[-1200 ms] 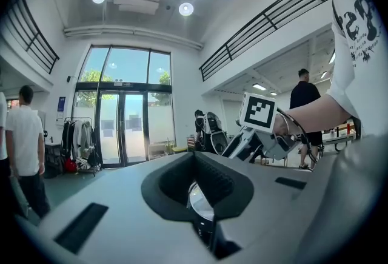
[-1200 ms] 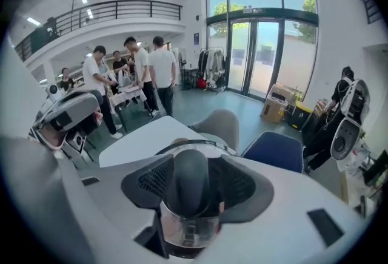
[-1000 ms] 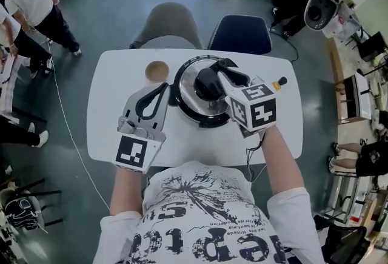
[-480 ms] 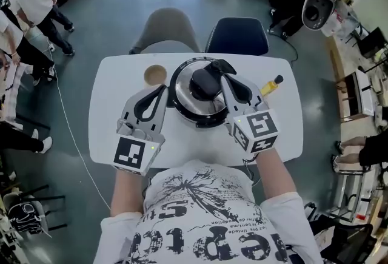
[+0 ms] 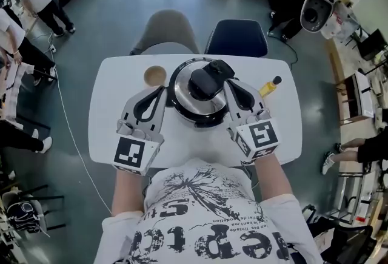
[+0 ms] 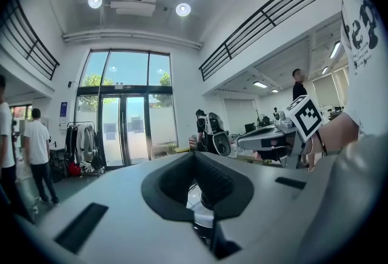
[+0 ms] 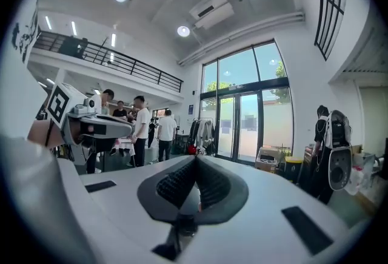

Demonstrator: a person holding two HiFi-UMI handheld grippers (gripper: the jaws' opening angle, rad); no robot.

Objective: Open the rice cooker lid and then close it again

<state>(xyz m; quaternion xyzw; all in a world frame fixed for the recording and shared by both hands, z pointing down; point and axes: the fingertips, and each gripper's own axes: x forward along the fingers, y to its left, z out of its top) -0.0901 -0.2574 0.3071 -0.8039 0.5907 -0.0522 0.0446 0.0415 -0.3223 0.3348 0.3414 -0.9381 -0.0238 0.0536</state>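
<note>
The rice cooker [image 5: 185,105] stands in the middle of the white table [image 5: 109,129]. Its silver lid [image 5: 182,84] lies flat on it, with a black knob [image 5: 203,82] on top. My right gripper [image 5: 222,70] lies along the cooker's right side, its tips by the lid's far right edge. It is shut with nothing between its jaws [image 7: 195,159]. Left of the cooker is my left gripper [image 5: 163,88], tips close to the rim, shut and empty [image 6: 195,153]. Each gripper view looks level into the hall, and neither shows the lid.
A small brown cup [image 5: 155,75] sits on the table behind the left gripper. Right of the cooker lies a yellow bottle [image 5: 270,85]. A grey chair [image 5: 168,26] and a blue chair [image 5: 237,35] stand at the far edge. People stand at the upper left.
My right gripper has drawn back from the lid's knob toward me and now lies lower at the cooker's right side. The left gripper and the lid have stayed put.
</note>
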